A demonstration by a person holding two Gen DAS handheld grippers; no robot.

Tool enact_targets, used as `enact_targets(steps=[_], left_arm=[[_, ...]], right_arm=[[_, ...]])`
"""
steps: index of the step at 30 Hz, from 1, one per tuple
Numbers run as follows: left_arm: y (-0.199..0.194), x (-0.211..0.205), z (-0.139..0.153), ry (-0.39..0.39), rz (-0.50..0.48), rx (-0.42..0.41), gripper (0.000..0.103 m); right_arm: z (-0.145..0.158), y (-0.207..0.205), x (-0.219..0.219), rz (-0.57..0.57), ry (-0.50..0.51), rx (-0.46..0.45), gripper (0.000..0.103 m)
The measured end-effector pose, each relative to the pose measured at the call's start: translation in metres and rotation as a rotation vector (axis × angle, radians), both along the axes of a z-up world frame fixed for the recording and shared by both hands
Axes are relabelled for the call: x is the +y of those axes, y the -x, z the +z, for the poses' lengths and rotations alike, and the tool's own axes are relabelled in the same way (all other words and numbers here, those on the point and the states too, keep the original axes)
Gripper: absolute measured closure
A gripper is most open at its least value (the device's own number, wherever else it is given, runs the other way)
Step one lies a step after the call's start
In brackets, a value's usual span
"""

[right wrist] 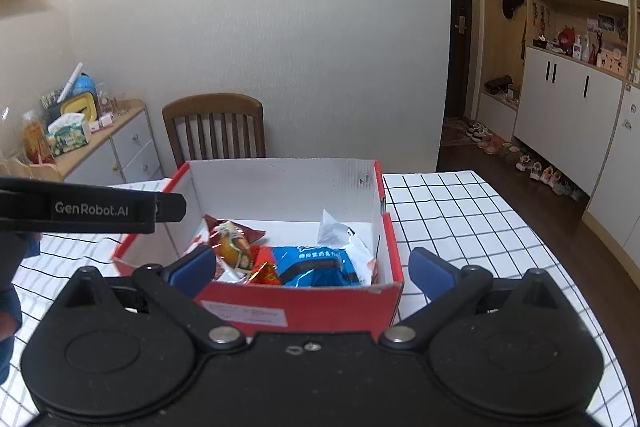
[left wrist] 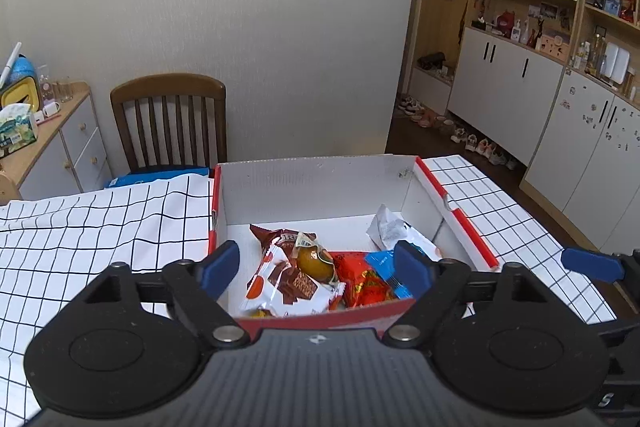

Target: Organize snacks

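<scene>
Red cardboard box with white inside [left wrist: 320, 183] on grid-pattern tablecloth [left wrist: 80, 235], holds snack packets [left wrist: 296, 279]. Left gripper [left wrist: 318, 265] and right gripper [right wrist: 312, 271]: both spread wide, gripping nothing.

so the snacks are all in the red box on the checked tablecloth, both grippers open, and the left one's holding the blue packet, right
Not quite. The left gripper holds nothing: the left wrist view shows its fingers spread wide and empty above the red box. The blue packet lies in the box with the other snacks. The right gripper is open too, and the checked tablecloth is right.
</scene>
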State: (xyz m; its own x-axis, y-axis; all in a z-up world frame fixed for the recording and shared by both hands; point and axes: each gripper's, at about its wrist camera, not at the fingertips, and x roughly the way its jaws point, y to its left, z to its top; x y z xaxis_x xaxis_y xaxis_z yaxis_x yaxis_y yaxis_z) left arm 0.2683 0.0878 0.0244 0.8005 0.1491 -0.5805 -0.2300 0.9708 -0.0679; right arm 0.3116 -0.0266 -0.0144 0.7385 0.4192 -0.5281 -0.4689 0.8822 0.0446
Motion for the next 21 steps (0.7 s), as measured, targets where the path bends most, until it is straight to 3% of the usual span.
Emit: enact_targets(steps=[6, 11, 21], left_arm=[[0.032, -0.008, 0.004, -0.007, -0.011, -0.023, 0.018], [0.055, -0.014, 0.008, -0.030, -0.017, -0.056, 0.004], [0.092, -0.019, 0.006, -0.021, -0.013, -0.097, 0.004]], right_arm=[[0.011, 0.023, -0.012, 0.002, -0.025, -0.028, 0.000], [0.014, 0.041, -0.025, 0.013, -0.044, -0.039, 0.000], [0.023, 0.071, -0.044, 0.053, -0.111, -0.067, 0.000]])
